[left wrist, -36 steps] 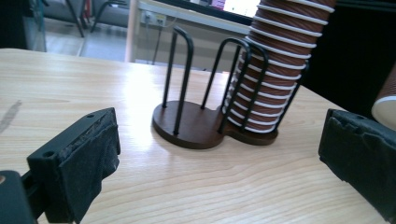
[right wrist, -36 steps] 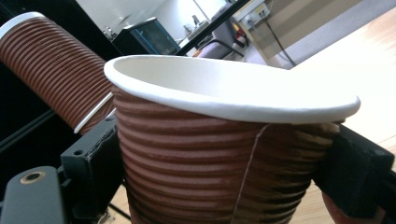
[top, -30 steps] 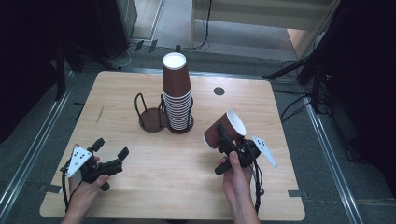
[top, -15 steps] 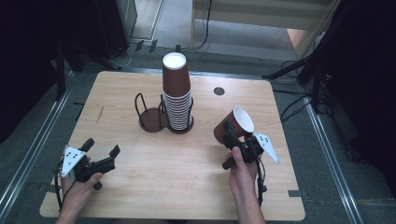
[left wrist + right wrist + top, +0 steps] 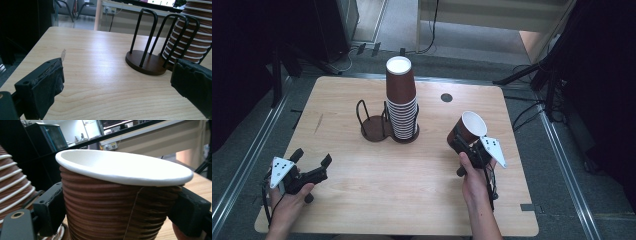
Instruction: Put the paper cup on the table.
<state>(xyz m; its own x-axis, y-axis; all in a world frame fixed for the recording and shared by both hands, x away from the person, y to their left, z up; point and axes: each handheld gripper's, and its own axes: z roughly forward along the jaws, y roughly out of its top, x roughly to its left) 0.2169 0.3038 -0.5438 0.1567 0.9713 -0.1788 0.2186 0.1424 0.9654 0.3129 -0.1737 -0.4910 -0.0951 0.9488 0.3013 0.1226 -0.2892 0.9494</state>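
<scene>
— Grippers first, from the left of the high view: what is the left gripper (image 5: pixel 310 162) doing?

— It sits at the lower left of the frame, over the wooden table (image 5: pixel 377 185), held in the person's left hand (image 5: pixel 287 202). Its jaws stand wide apart with nothing between them; in the left gripper view only bare tabletop lies in the gap.

— And toward the middle?

— A black wire cup holder (image 5: pixel 374 122) stands just above the frame's centre. Its left ring is vacant. Its right ring carries a tall stack of brown ribbed paper cups (image 5: pixel 401 100), stacked mouth down, a white base on top.

— Is the stack touching the wire?

— It stands inside the wire loops; in the left gripper view the uprights cross in front of it at the upper right.

— Then the right side?

— The right gripper (image 5: pixel 463 142), at centre right, is clamped on a single brown paper cup (image 5: pixel 468 127), its white mouth tilted up and to the right. In the right gripper view both jaws press the ribbed wall below the rim.
</scene>
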